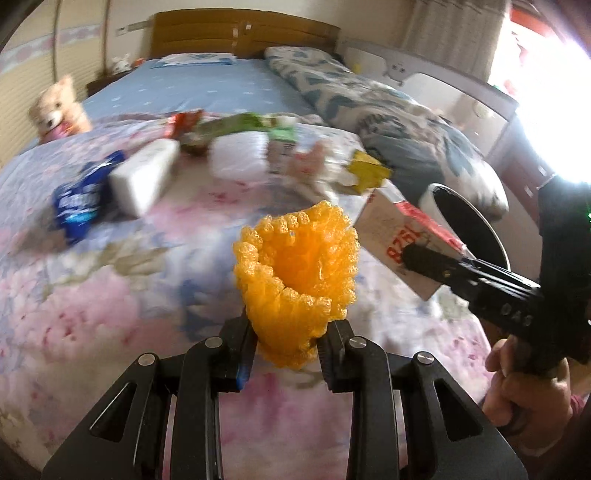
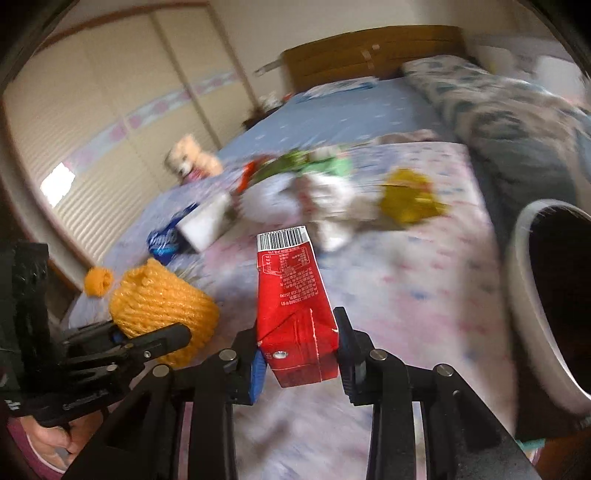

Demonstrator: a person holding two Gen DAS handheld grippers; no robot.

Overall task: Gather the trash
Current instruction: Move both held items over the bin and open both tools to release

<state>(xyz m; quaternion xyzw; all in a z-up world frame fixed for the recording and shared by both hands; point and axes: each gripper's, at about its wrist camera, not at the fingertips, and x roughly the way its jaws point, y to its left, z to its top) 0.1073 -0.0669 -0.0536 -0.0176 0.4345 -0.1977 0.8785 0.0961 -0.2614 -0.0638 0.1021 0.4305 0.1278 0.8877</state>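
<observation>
At the bottom centre of the frame the left gripper (image 1: 286, 343) pinches an orange foam net (image 1: 299, 273) between its two fingers. At the right edge a hand (image 1: 528, 387) holds the right gripper (image 1: 413, 258), which grips a red and white carton (image 1: 406, 240). Just behind the carton stands a white bin (image 1: 432, 195) with a dark inside. Blurred wrappers (image 1: 236, 129) and a white box (image 1: 144, 177) lie across the middle on the flowered bedspread (image 1: 110, 314). A teddy bear (image 1: 59, 110) sits at upper left.

Wooden headboard (image 1: 243, 35), bright window (image 1: 546, 74), perhaps wardrobe doors (image 2: 110, 122).

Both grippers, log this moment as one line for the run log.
left gripper: shut on orange foam net | right gripper: shut on red carton | white bin: beside bed, nothing dropped yet
</observation>
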